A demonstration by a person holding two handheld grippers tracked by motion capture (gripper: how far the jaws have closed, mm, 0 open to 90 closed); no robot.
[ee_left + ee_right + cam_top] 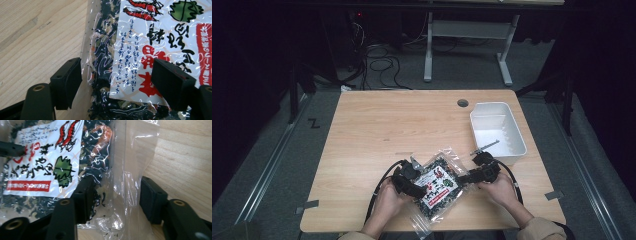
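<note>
Clear bag (438, 184) of dark dried bits, both hand-held grippers wide astride it, white bin (497, 131)

Glossy crinkled clear plastic bag (439, 183), paper-look printed label (160, 45), matt wood-grain table (382, 125), smooth white plastic bin (512, 131)

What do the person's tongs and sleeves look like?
Both tongs are black. The left tongs carry a grey three-cornered plate on top, and a black cable loops back from them. The right tongs trail a black cable too. Each has two blocky black jaws with small round screw holes. The sleeves are tan.
</note>
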